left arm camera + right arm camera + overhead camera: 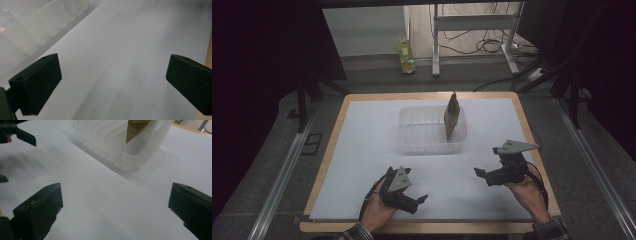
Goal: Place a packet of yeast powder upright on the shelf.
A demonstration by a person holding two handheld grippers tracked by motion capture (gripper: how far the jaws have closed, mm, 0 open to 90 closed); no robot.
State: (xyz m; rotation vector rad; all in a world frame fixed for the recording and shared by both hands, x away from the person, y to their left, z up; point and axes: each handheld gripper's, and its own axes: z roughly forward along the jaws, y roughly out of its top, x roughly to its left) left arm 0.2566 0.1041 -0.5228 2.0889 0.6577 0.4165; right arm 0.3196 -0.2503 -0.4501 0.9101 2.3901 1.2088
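At the near edge, the left hand (377, 210) holds the left tool (414, 192) low over the white sheet (362, 150), jaws spread wide and aimed rightward. The right tool (484, 176), a little farther in, hangs low with jaws likewise wide apart, aimed left toward the other. Beyond both, mid-tabletop, a clear plastic bin (422, 137) holds a brown pouch (451, 119) standing on end at its right side, long axis nearly upright, top leaning slightly away.
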